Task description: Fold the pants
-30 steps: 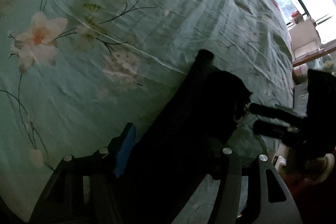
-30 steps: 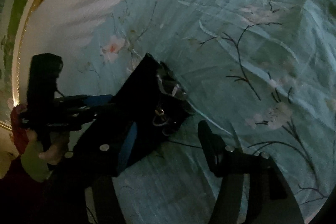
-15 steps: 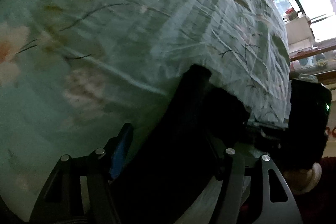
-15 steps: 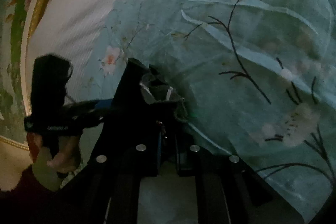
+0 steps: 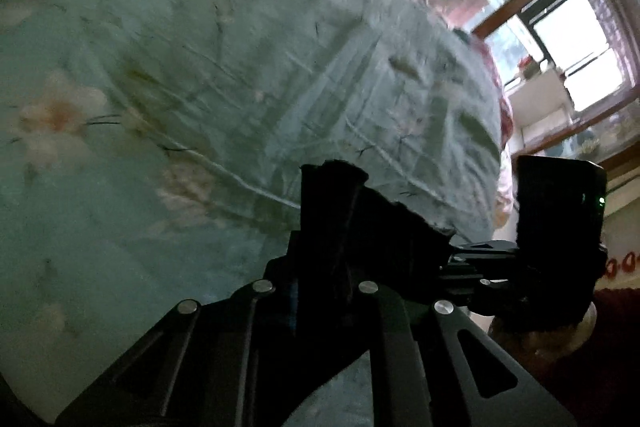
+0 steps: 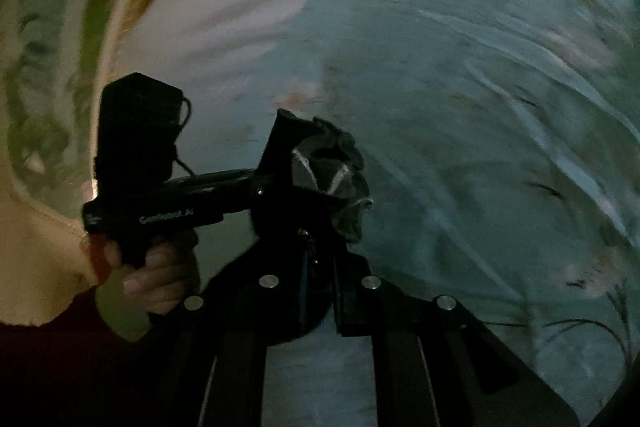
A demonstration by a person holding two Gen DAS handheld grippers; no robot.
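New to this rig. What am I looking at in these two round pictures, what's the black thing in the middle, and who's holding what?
No robot here: a person holds a two-finger gripper in each hand, each with a fisheye camera looking along its fingers. That explains the round, warped views.

The left wrist view looks along the left gripper. Its jaws have just been closing and now pinch the black pants. The right gripper enters from the right.

The right wrist view looks along the right gripper, also shut on the pants. The person's left hand holds the other gripper there.

Underneath lies a teal floral bedsheet. A window shows behind. Both views are blurred.
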